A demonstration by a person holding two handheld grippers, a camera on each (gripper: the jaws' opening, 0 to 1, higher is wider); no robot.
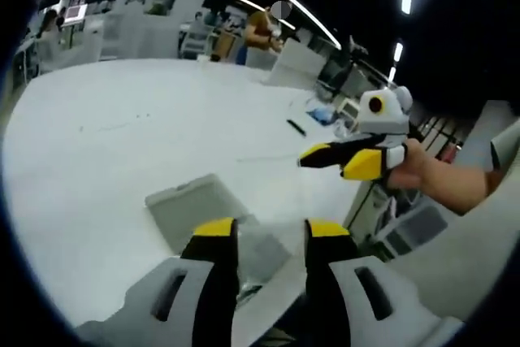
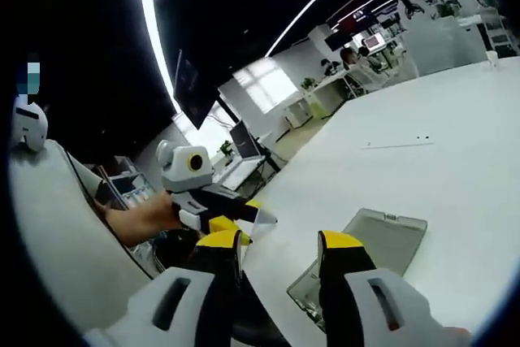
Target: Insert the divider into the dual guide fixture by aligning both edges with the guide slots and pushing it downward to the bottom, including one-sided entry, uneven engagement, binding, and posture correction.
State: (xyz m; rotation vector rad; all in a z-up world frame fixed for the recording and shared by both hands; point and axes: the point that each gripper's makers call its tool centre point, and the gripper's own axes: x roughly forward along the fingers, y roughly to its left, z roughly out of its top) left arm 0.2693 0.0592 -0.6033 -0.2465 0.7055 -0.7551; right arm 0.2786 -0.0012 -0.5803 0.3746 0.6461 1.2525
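I hold both grippers above the white table (image 1: 122, 144), jaws parted and grasping nothing. The left gripper (image 1: 272, 229) hangs over the grey guide fixture (image 1: 199, 209) near the table's edge; the right gripper (image 2: 279, 241) hovers just beside it.

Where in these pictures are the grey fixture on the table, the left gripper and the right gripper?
grey fixture (image 1: 195, 205): left gripper view, on its flat top face.
left gripper (image 1: 272, 232): left gripper view, midway between its yellow tips.
right gripper (image 2: 280, 243): right gripper view, midway between its yellow tips.
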